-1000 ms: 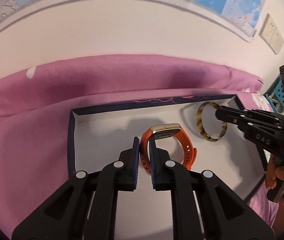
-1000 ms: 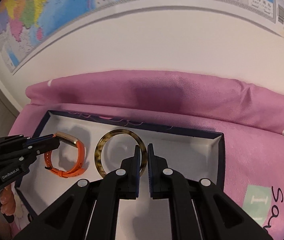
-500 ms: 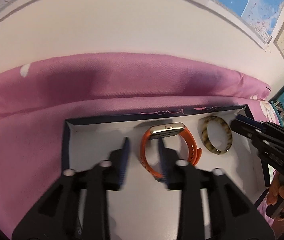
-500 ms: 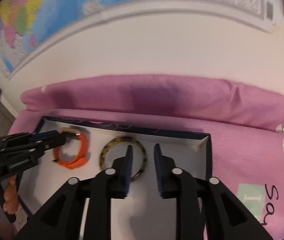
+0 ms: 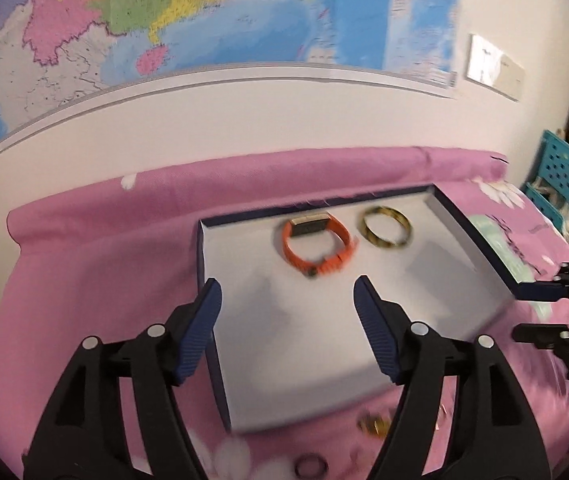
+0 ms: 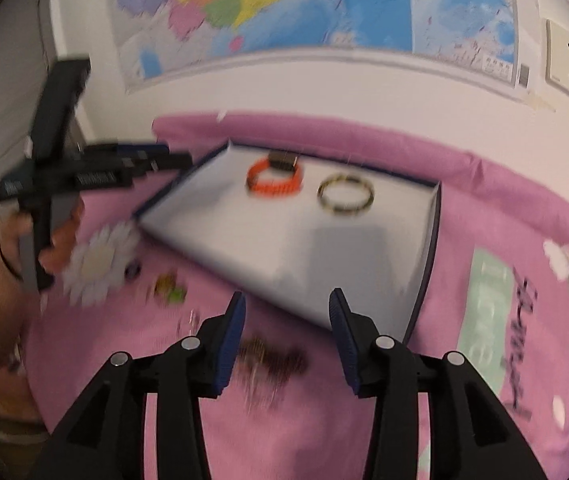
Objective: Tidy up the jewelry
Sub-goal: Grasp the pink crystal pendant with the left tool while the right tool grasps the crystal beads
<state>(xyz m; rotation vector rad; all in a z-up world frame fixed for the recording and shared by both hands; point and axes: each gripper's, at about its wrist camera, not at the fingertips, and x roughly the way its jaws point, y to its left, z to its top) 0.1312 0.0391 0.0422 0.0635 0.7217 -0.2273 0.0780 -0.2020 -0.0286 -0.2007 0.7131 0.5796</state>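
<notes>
Sitting side by side at the far end of the white-lined tray [image 5: 436,264] are the orange watch band [image 5: 316,246] and the tortoiseshell bangle [image 5: 384,227], close but not touching. The tray rests on a pink flowered cloth [image 5: 96,280]. A few small blurry trinkets [image 6: 168,288] lie loose on the cloth near the tray's front edge, too smeared to identify. Both the left tongs [image 5: 287,328] and the right tongs [image 6: 286,344] hang spread wide apart, gripping nothing. A colourful map [image 5: 204,16] covers the wall behind.
</notes>
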